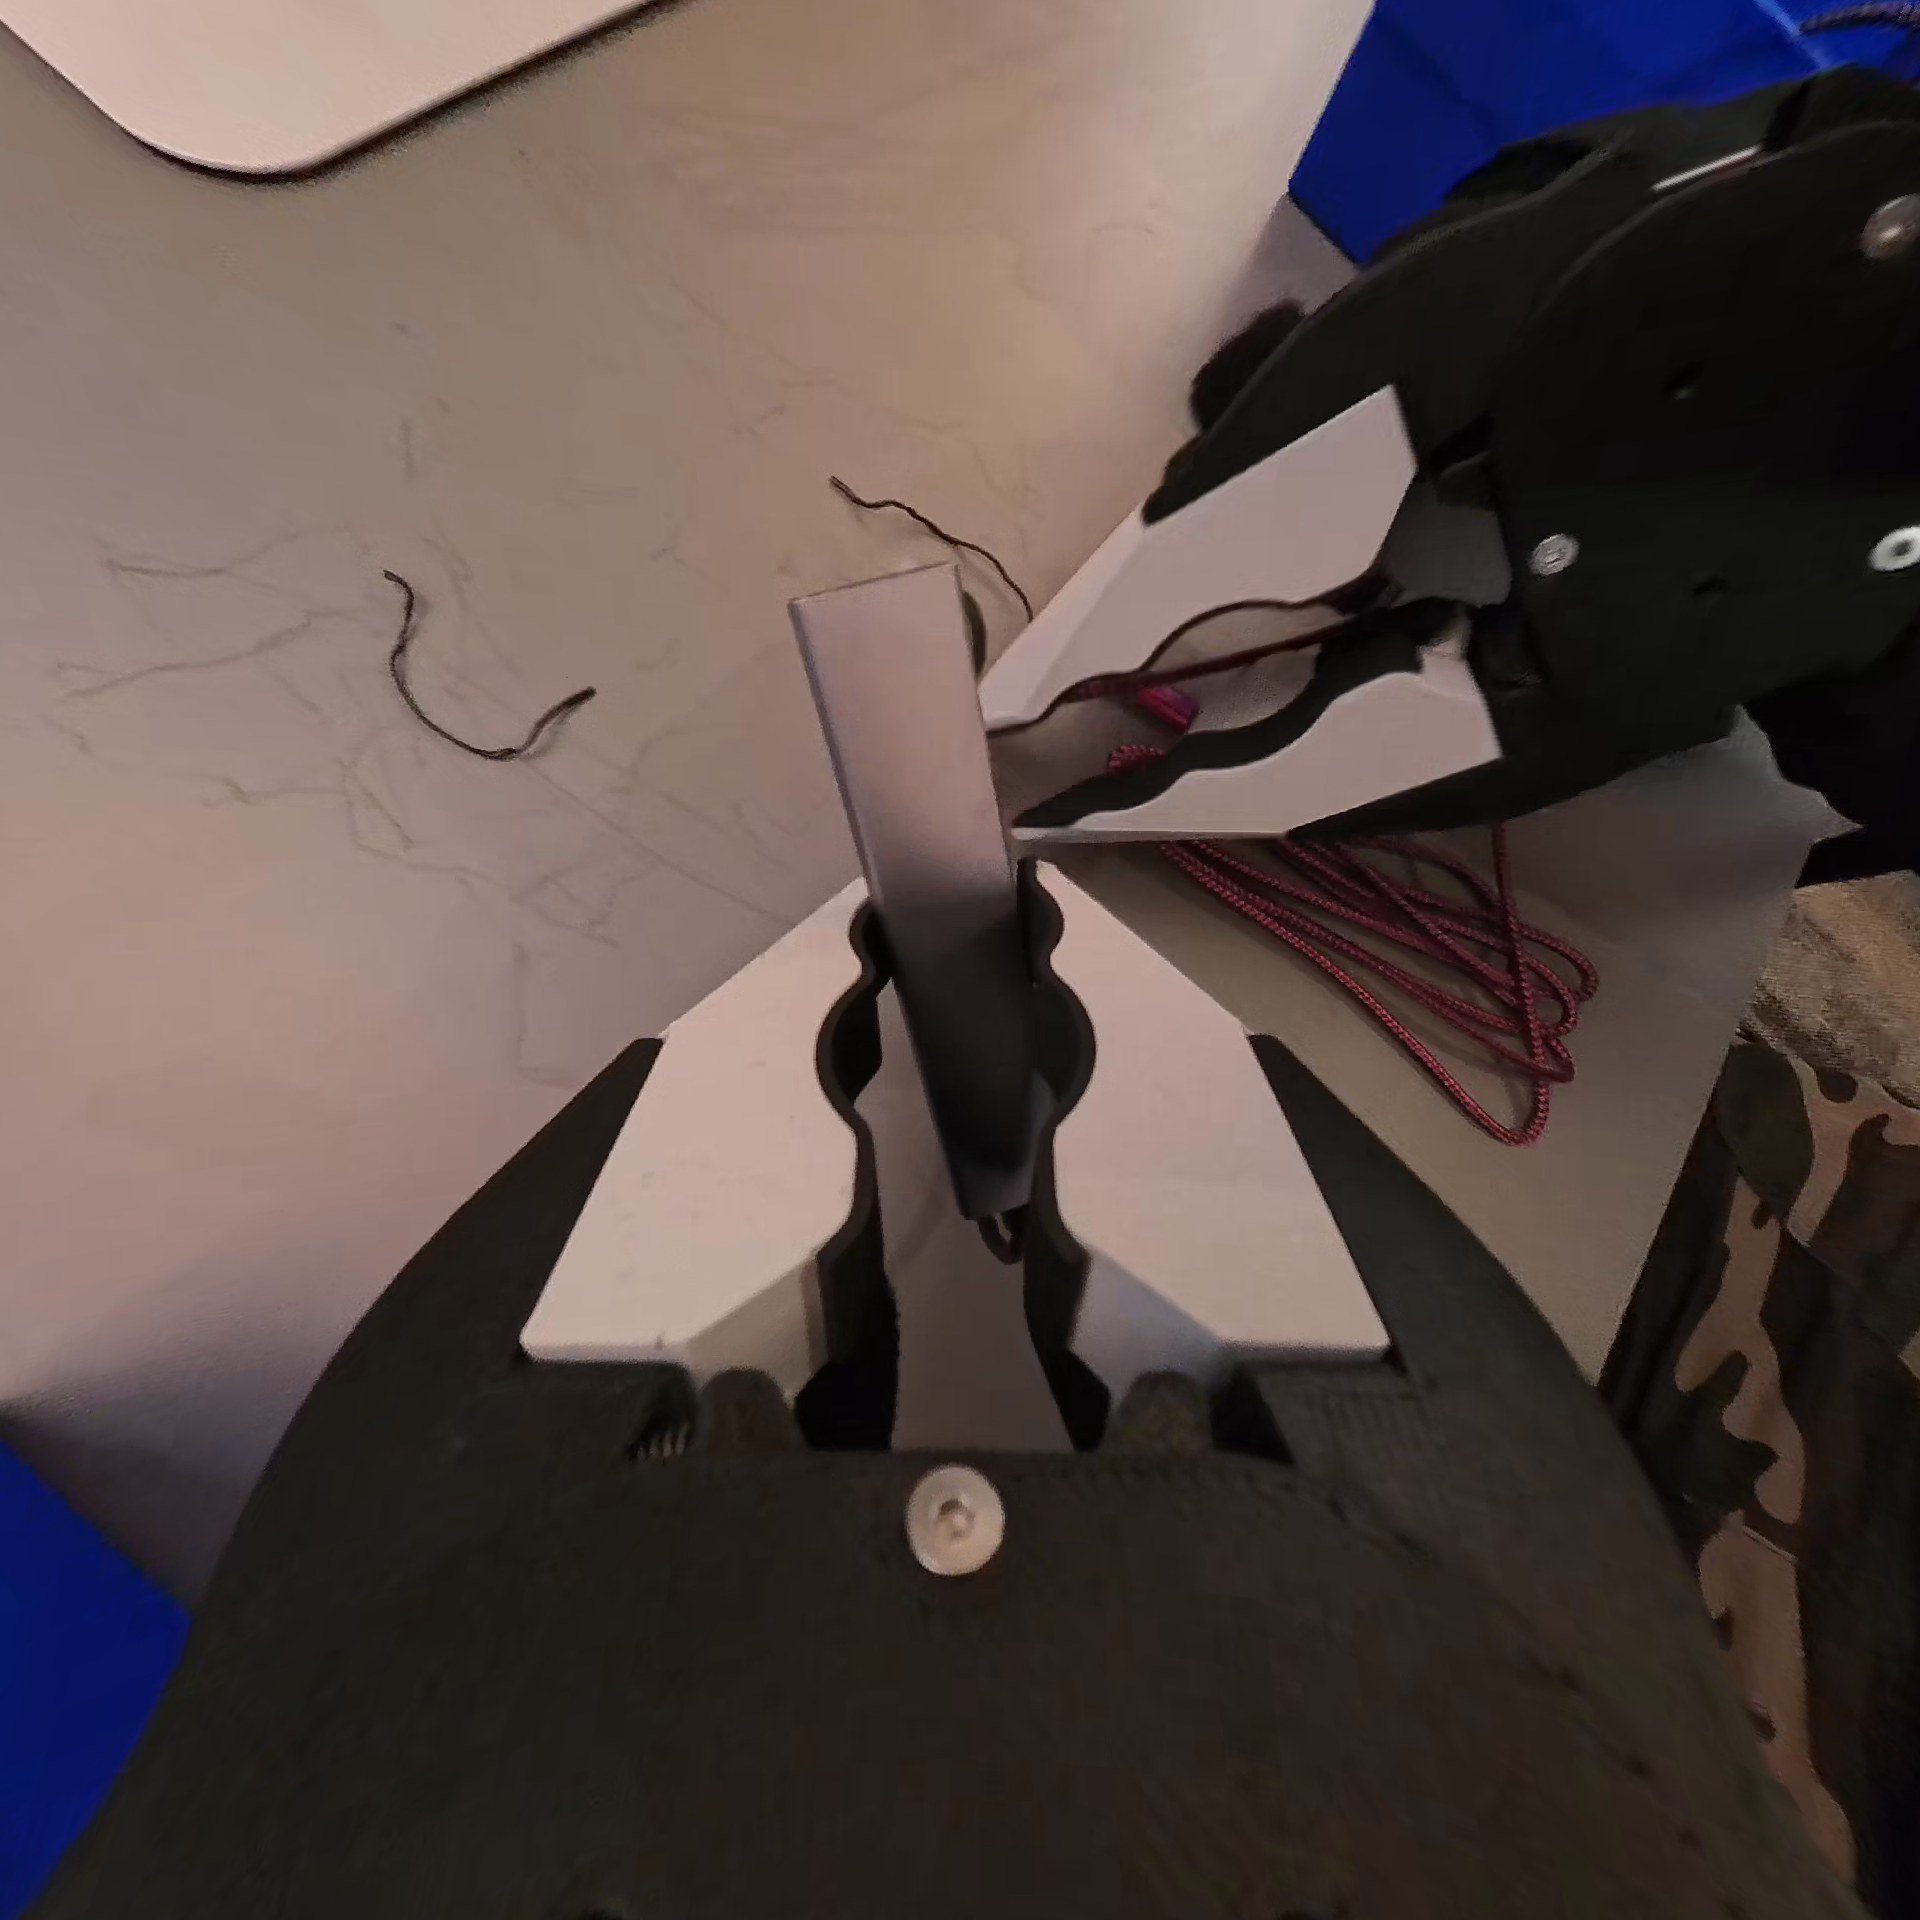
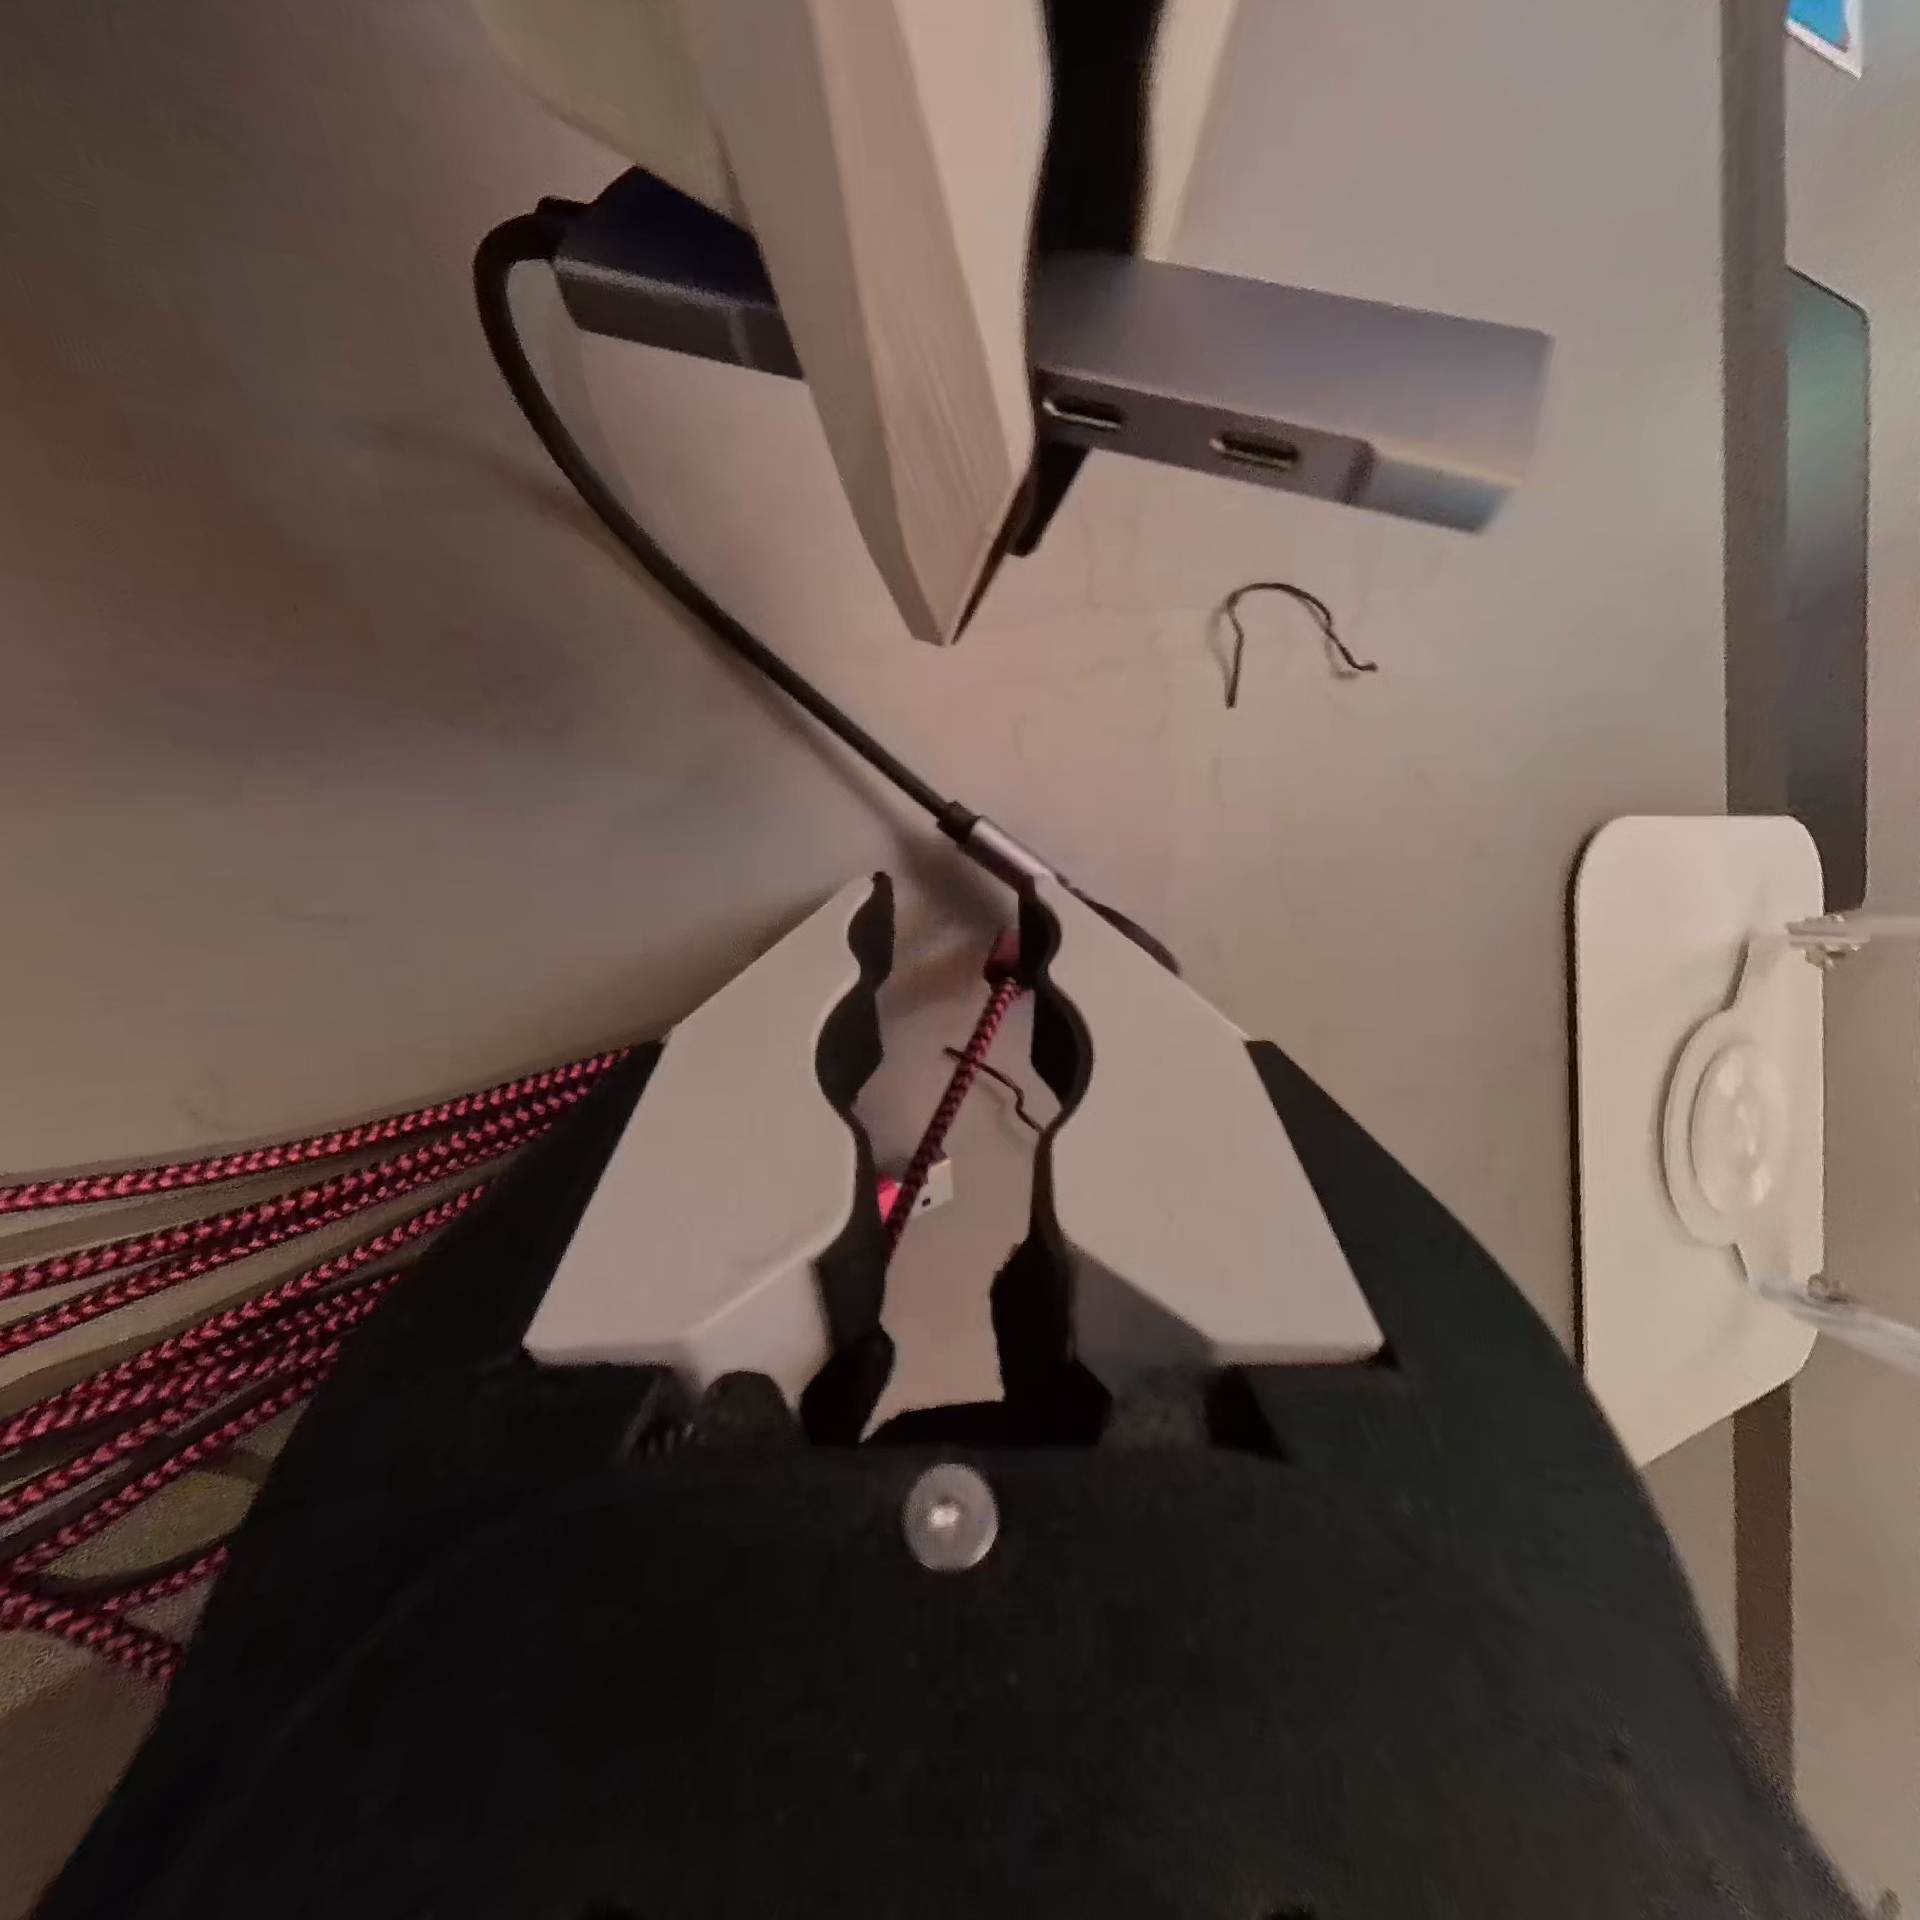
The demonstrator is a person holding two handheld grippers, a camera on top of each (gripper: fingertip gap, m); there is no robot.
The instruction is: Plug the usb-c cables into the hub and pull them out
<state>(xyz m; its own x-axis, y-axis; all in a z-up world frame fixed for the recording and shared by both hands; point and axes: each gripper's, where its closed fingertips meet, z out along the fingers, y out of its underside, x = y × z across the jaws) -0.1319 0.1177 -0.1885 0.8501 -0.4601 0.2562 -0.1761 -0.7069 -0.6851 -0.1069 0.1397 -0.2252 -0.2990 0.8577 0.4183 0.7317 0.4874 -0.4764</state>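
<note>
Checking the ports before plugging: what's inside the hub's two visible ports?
In the right wrist view the hub shows two open ports, with no plug in either. The left gripper covers the hub's middle, so any ports there cannot be seen.

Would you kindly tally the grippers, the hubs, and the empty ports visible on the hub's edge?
Grippers: 2, left gripper and right gripper
Hub: 1
Ports: 2
Total: 5
</note>
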